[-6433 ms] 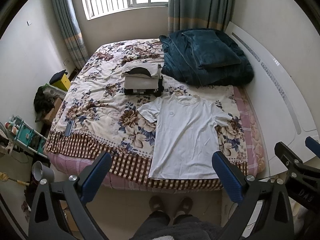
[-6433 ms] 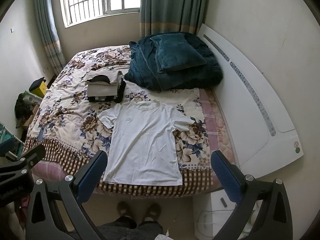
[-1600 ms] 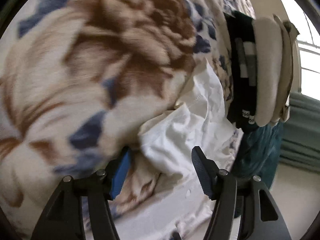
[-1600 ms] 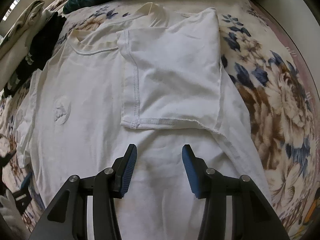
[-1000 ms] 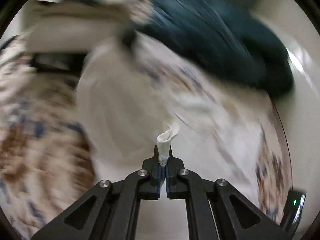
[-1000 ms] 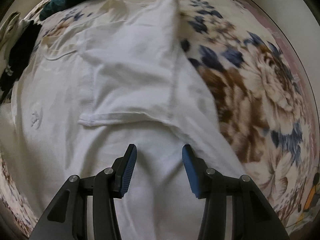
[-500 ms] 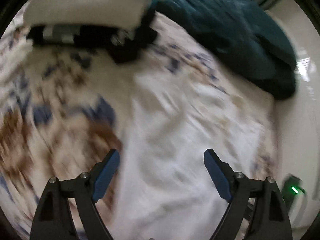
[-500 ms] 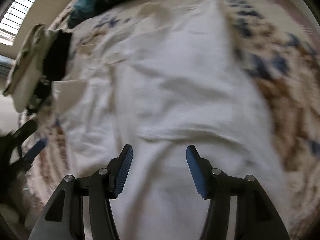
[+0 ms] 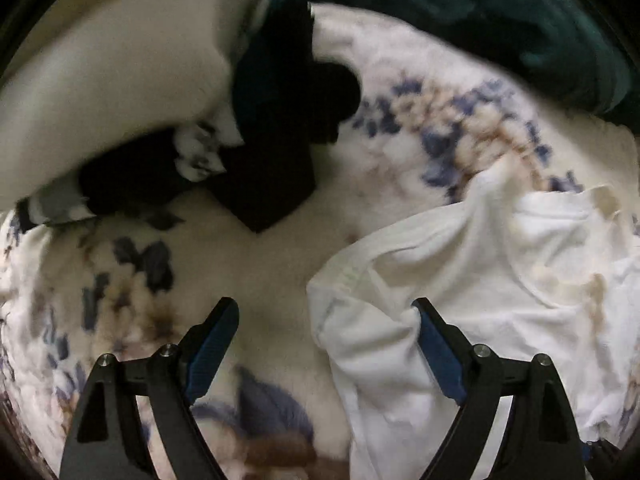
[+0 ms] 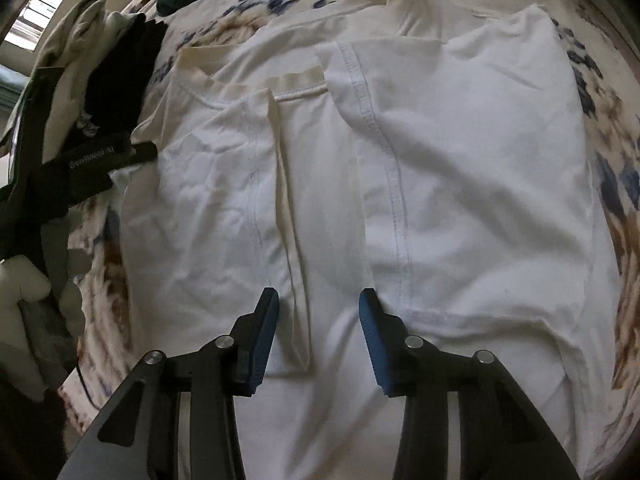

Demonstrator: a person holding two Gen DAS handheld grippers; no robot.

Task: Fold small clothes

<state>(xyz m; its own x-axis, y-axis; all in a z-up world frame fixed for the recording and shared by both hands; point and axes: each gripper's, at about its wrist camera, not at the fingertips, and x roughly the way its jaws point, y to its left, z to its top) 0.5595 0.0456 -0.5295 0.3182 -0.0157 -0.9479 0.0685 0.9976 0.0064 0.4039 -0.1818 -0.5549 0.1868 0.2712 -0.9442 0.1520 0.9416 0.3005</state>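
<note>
1. Two sleeves of the white cotton T-shirt [image 10: 460, 184] already lie folded inward over its chest, one on the left and one on the right, with a bare strip of shirt front between them; I judge the fold to be in its early part, with the side folds and the bottom-to-collar fold not yet done.
2. Nearest in the right wrist view, the right gripper [image 10: 319, 312] hangs over the middle of the shirt, jaws parted moderately and holding nothing, its blue pads just above the strip between the two sleeve hems.
3. At the near left edge of the shirt, the left gripper [image 9: 326, 322] stands wide open and empty, its right finger touching or just over the folded shoulder edge, its left finger over bare bedding.
4. The shirt lies flat on the cream floral bedspread [image 9: 132, 280] of the bed, collar towards the far side.
5. Further off to the left sits a stack of folded beige and black clothes [image 9: 200, 92], just beside the shirt's far left shoulder; it looks close enough to crowd a leftward sweep, though that is only my reading.
6. Farthest away, a dark teal plush blanket [image 9: 500, 12] is heaped beyond the collar, well apart from the working area.
</note>
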